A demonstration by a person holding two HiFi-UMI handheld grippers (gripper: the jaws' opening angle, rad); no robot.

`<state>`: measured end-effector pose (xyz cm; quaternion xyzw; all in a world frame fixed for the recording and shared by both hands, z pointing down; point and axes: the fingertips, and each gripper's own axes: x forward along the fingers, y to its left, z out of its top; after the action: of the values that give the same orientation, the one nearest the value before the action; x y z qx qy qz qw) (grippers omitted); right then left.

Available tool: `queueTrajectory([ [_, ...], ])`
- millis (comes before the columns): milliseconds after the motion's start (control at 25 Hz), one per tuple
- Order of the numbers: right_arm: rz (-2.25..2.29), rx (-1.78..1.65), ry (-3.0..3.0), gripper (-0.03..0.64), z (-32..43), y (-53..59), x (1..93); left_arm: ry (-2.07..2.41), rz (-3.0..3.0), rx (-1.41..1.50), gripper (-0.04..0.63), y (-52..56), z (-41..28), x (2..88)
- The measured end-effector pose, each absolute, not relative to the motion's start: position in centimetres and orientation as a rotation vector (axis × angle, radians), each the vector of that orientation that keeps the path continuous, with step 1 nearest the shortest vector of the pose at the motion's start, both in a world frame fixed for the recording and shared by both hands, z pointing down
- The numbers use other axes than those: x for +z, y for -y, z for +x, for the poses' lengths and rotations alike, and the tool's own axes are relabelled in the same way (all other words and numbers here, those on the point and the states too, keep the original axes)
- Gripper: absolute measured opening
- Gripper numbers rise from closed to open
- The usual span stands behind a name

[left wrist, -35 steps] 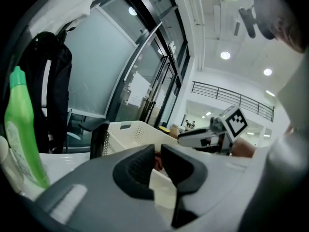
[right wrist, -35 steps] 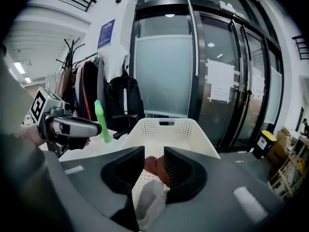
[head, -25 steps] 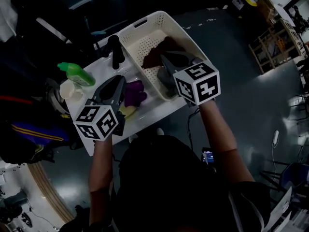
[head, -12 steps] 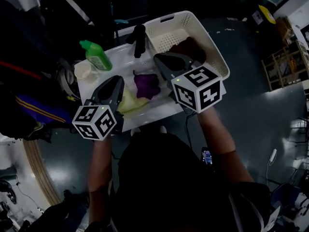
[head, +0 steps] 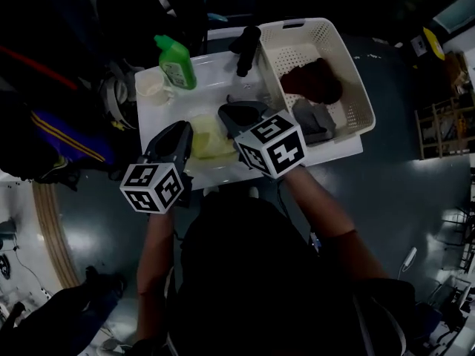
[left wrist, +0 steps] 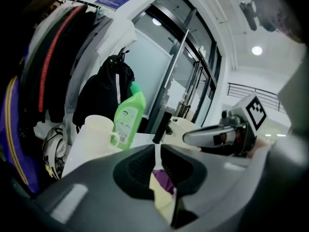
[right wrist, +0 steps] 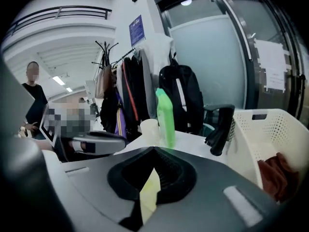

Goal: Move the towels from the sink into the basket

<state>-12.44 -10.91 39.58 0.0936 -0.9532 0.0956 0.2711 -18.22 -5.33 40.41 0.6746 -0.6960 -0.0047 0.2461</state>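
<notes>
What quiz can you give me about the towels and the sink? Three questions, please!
1. True or false: the dark red towel lies in the basket.
2. Which towel lies in the sink? A yellow towel, B blue towel, C orange towel.
3. Fill in: beside the green bottle stands a pale ____.
Key: 1 true; 2 A; 3 cup.

**Plastic, cloth and a little gloss**

The basket (head: 353, 81) at upper right is white perforated plastic, matt. The dark red towel (head: 315, 80) and yellow towel (head: 208, 136) are soft, crumpled cloth. The green bottle (head: 177, 64) is glossy plastic. The sink (head: 215, 87) is smooth and white, and the faucet (head: 247, 47) is matt black.
</notes>
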Motion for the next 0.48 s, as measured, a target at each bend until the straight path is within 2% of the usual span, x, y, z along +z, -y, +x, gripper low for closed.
queueTrajectory([
  [480, 0.228, 0.357, 2.410, -0.002, -13.7, 10.0, 48.9, 1.887, 1.745, 0.018, 0.040, 2.8, -19.5, 45.2],
])
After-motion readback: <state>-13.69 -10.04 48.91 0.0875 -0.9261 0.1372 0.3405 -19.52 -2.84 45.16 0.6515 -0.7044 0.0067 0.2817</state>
